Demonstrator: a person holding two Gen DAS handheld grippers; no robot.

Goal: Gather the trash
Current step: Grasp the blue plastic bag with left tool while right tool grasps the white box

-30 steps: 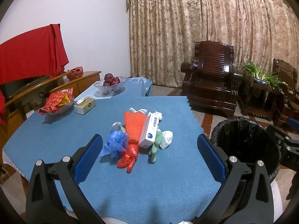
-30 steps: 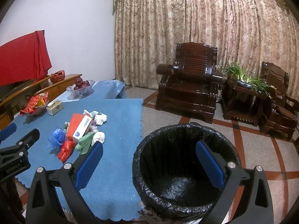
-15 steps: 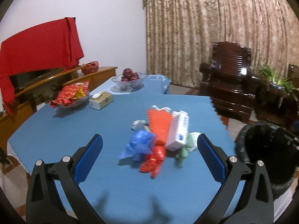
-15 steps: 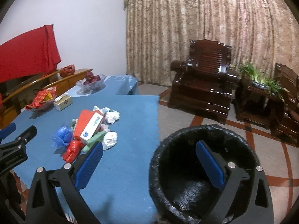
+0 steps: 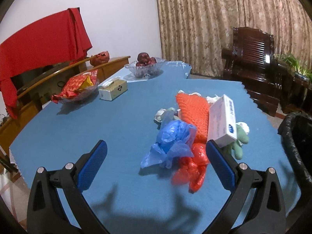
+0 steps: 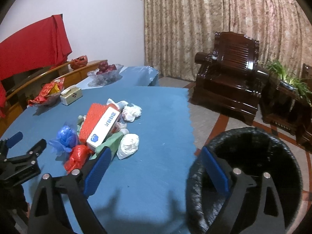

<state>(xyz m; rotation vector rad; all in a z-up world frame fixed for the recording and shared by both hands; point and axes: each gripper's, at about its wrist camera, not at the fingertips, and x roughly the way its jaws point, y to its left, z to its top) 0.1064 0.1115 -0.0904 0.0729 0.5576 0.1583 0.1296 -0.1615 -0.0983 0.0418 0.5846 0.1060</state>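
A pile of trash lies on the blue tablecloth [image 5: 97, 128]: a blue plastic bag [image 5: 171, 140], a red plastic bag [image 5: 193, 165], an orange mesh piece [image 5: 193, 111], a white box [image 5: 224, 122], green cloth [image 5: 237, 142] and crumpled white paper [image 6: 128, 144]. My left gripper [image 5: 156, 163] is open and empty, just in front of the blue and red bags. My right gripper [image 6: 156, 171] is open and empty above the table's right edge, beside the black-lined trash bin [image 6: 253, 165]. The left gripper also shows in the right wrist view [image 6: 19, 156].
A tissue box [image 5: 113, 90], a glass dish of red snack packets [image 5: 78, 87] and a glass fruit bowl [image 5: 144, 66] stand at the table's far left. A dark wooden armchair [image 6: 230, 81] and a plant stand [image 6: 286, 97] are behind the bin.
Both grippers have moved forward and lower toward the table. The trash pile is now much closer to the left gripper. The bin has shifted right in both views.
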